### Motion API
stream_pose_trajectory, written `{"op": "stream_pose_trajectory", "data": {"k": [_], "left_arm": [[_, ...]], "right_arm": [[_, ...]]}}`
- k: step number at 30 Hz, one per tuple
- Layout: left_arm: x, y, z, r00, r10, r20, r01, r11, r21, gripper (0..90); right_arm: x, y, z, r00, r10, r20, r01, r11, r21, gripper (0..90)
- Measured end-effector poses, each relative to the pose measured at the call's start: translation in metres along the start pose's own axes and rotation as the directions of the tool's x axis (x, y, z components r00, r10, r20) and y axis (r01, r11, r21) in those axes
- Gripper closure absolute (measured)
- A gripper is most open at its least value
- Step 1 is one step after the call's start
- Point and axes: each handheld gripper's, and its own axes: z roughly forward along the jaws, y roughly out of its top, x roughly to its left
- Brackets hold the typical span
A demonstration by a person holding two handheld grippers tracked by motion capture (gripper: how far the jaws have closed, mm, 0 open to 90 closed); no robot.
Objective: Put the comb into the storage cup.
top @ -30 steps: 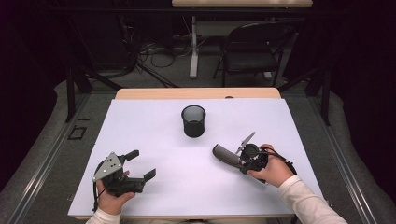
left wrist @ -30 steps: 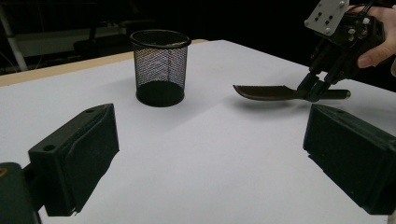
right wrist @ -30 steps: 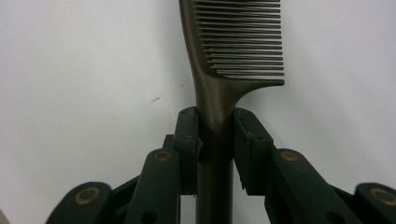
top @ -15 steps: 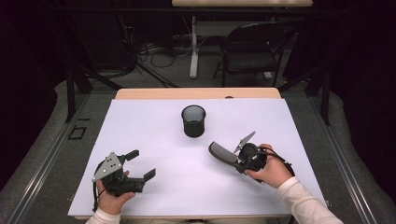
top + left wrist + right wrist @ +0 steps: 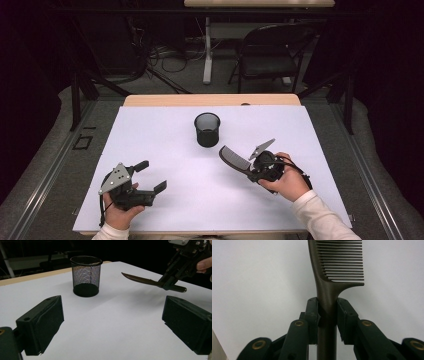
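A dark comb (image 5: 234,158) is held by its handle in my right gripper (image 5: 250,170), which is shut on it at the right of the white table (image 5: 150,130). The comb's toothed end points toward the black mesh cup (image 5: 207,129) and hangs just above the sheet. In the right gripper view the pads (image 5: 312,312) squeeze the comb (image 5: 339,262) handle from both sides. My left gripper (image 5: 151,176) rests near the front left, open with nothing between its jaws. In the left gripper view the mesh cup (image 5: 86,275) stands upright ahead, with the comb (image 5: 140,280) to its right.
A black folding chair (image 5: 272,50) and cables stand on the floor beyond the table's far wooden edge (image 5: 210,100). Dark floor rails run along both sides of the table.
My right gripper has carried the comb slightly to the left and toward the mesh cup. The left gripper has stayed where it was.
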Motion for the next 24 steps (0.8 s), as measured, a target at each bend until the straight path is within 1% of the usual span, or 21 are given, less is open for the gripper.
{"op": "stream_pose_trajectory", "data": {"k": [2,5,6,7,8,10,12,14,15,17,19,20,23,24], "left_arm": [[0.000,0.000,0.000,1.0000,0.000,-0.002,0.000,1.0000,0.001,3.7],[0.000,0.000,0.000,1.0000,0.000,-0.001,0.000,1.0000,-0.001,3.7],[0.000,0.000,0.000,1.0000,-0.001,-0.001,0.001,1.0000,-0.001,3.7],[0.000,0.000,0.000,1.0000,-0.001,-0.001,0.001,1.0000,-0.001,3.7],[0.000,0.000,0.000,1.0000,-0.002,-0.001,0.002,1.0000,-0.003,3.7],[0.000,0.000,0.000,1.0000,-0.002,-0.001,0.002,1.0000,-0.002,3.7],[0.000,0.000,0.000,1.0000,-0.002,-0.001,0.002,1.0000,-0.003,3.7],[0.000,0.000,0.000,1.0000,0.000,-0.002,0.000,1.0000,-0.001,3.7],[0.000,0.000,0.000,1.0000,0.000,-0.002,0.000,1.0000,-0.001,3.7],[0.000,0.000,0.000,1.0000,0.000,-0.002,0.000,1.0000,-0.001,3.7],[0.000,0.000,0.000,1.0000,0.000,-0.001,0.000,1.0000,0.000,3.7],[0.000,0.000,0.000,1.0000,0.000,-0.001,0.000,1.0000,0.001,3.7],[0.000,0.000,0.000,1.0000,-0.001,-0.001,0.001,1.0000,0.000,3.7],[0.000,0.000,0.000,1.0000,-0.001,-0.002,0.001,1.0000,-0.001,3.8]], "right_arm": [[0.000,0.000,0.000,1.0000,-0.004,0.000,0.004,1.000,-0.008,73.0],[0.003,0.003,-0.001,1.0000,0.004,0.002,-0.004,1.000,-0.022,73.0],[0.004,0.004,-0.001,1.0000,-0.002,0.004,0.002,0.999,-0.039,73.0],[0.004,0.004,-0.001,1.0000,-0.002,0.004,0.002,0.999,-0.039,73.0],[0.005,0.005,-0.002,1.0000,0.004,0.001,-0.004,0.999,-0.050,73.0],[0.005,0.007,-0.002,1.0000,-0.002,0.001,0.002,0.998,-0.068,73.0],[0.006,0.008,-0.003,1.0000,0.001,-0.002,-0.001,0.997,-0.075,73.0],[0.007,0.010,-0.004,1.0000,-0.002,0.002,0.003,0.994,-0.106,73.0],[0.007,0.010,-0.004,1.0000,-0.002,0.002,0.003,0.994,-0.106,73.0],[0.009,0.013,-0.005,1.0000,0.000,0.002,0.001,0.991,-0.132,73.0],[0.009,0.014,-0.006,1.0000,0.001,0.001,0.000,0.990,-0.140,73.0],[0.010,0.015,-0.006,1.0000,0.002,-0.001,-0.002,0.988,-0.157,73.0],[0.011,0.017,-0.007,1.0000,0.004,-0.003,-0.005,0.986,-0.166,73.0],[0.012,0.019,-0.007,1.0000,0.004,-0.003,-0.004,0.984,-0.179,73.0]]}}
